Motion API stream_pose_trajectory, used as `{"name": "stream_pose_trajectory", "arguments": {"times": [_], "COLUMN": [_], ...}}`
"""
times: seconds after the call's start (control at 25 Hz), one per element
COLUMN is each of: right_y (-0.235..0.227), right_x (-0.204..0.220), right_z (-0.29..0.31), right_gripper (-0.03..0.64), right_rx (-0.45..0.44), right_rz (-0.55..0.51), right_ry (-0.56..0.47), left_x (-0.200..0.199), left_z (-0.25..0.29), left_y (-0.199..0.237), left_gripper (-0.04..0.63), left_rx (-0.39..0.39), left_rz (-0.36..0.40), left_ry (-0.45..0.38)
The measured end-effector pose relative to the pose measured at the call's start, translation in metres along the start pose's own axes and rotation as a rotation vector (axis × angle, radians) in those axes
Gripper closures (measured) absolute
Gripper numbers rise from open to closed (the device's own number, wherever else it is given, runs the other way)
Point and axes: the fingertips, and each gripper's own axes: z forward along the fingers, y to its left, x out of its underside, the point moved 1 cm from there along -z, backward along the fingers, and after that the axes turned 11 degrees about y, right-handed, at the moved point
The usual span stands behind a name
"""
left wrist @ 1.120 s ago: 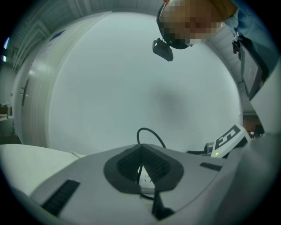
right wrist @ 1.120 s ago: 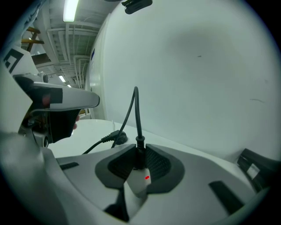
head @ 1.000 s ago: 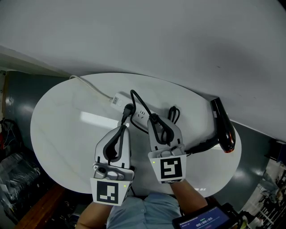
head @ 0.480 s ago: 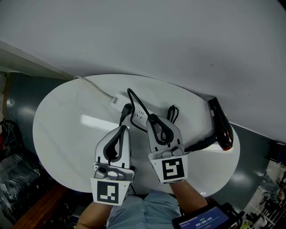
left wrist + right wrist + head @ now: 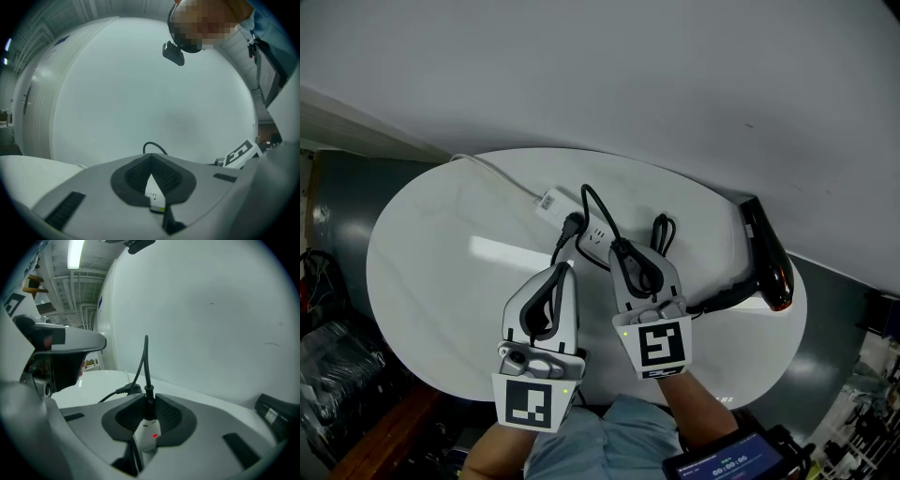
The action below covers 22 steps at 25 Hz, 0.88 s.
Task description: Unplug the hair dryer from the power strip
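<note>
Right gripper (image 5: 625, 248): clamped on the black neck of the plug (image 5: 149, 403), just right of centre in the head view; the jaws stand slightly apart around it.
Plug: upright between the pads, directly above a white block (image 5: 149, 433) with a small red light; whether its pins sit in a socket cannot be told.
Left gripper (image 5: 566, 266): closed with its tips touching, just left of the right gripper and just beside the near edge of the power strip (image 5: 592, 236).
Gap under the left tips: a white sliver (image 5: 153, 190) with small marks shows there; whether it is pinched cannot be told.
Cable (image 5: 598, 211): black, arcs up from the right gripper and comes down on a thicker black piece (image 5: 572, 224) lying on the power strip.
Power strip: white, flat on the table above both grippers, slanting from upper left to lower right; its white cord (image 5: 492, 176) runs off toward the upper left rim.
Hair dryer (image 5: 769, 262): black, lying at the right edge of the table, well apart from both grippers, with a small coil of cable between.
Table (image 5: 441, 272): white, oval, glossy.
Room: a pale wall (image 5: 675, 84) fills the upper frame; dark floor (image 5: 337, 202) at the left; a light blue sleeve (image 5: 609, 441) at the bottom edge.
</note>
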Motion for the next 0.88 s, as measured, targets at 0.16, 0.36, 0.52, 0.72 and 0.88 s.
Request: {"name": "stream_pose_trajectory", "arguments": {"times": [0.16,0.36,0.52,0.72,0.88], "right_y": [0.000,-0.002,-0.001,-0.004,-0.010], "right_x": [0.002,-0.012,-0.019,-0.005,0.021], "right_z": [0.001,-0.002,-0.007,-0.025,-0.050], "right_gripper": [0.555,0.557,0.558,0.558,0.558], "right_rx": [0.010,0.021,0.005,0.037,0.081], "right_rz": [-0.015,-0.043,-0.073,-0.028,0.074], "right_ry": [0.059,-0.013,-0.056,-0.013,0.052], "left_x": [0.001,-0.001,0.000,-0.009,-0.016], "left_z": [-0.002,-0.002,-0.002,-0.011,-0.021], "left_y": [0.005,0.006,0.006,-0.005,-0.021], "left_gripper": [0.597,0.597,0.597,0.597,0.597], "left_rx": [-0.008,-0.011,-0.012,0.018,0.059], "left_rz": [-0.009,-0.004,-0.005,0.015,0.040], "left_ry": [0.009,0.005,0.001,-0.027,-0.057]}}
